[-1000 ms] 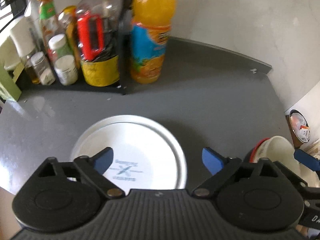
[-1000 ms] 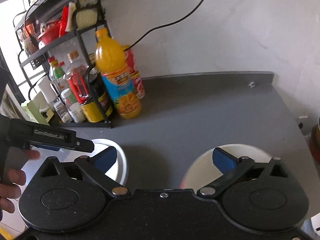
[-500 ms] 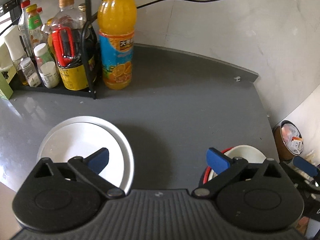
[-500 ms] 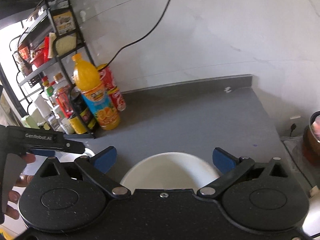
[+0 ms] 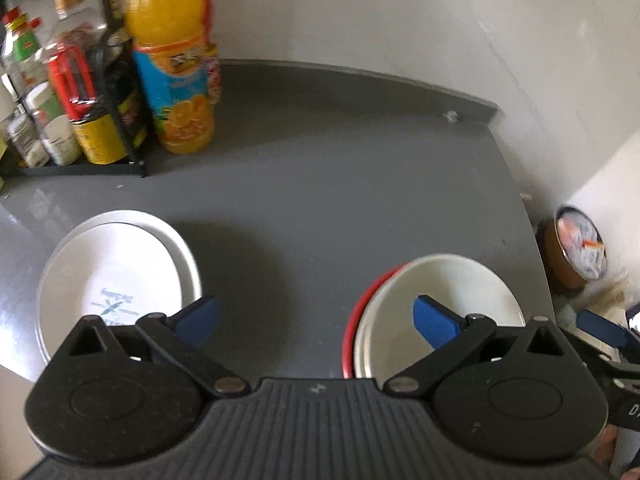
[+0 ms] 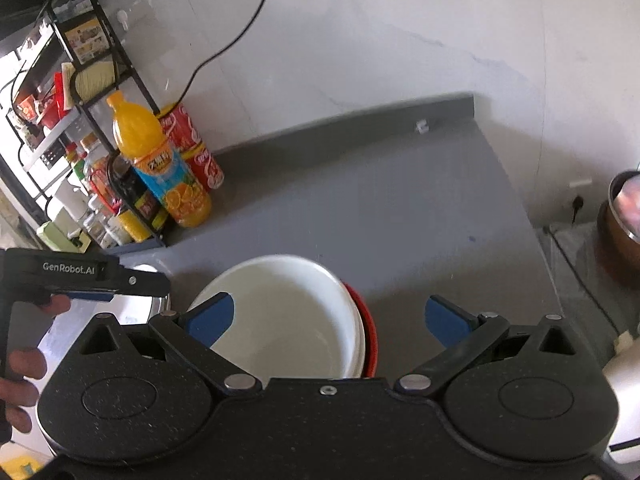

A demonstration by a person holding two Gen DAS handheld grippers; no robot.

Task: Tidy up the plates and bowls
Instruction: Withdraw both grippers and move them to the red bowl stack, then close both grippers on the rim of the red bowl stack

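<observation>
Left wrist view showed the left gripper [image 5: 316, 316] spread wide and empty, above grey counter [image 5: 320, 208] between the stacked white plates [image 5: 116, 276] and the white bowl [image 5: 436, 300] nested in a red bowl [image 5: 356, 308]. The right gripper [image 6: 328, 316] hung equally released over those bowls, so stacking looked largely done, though anything left lay out of view

My landmark is the orange juice bottle [image 5: 172, 60], upright on the grey countertop [image 5: 340, 200] at the back. Just behind it stands a red cola bottle [image 6: 198, 148]; on its left, touching it, is a black wire rack [image 6: 100, 92] crowded with condiment bottles [image 5: 68, 92]. A black cable [image 6: 236, 36] hangs down the wall above it.
</observation>
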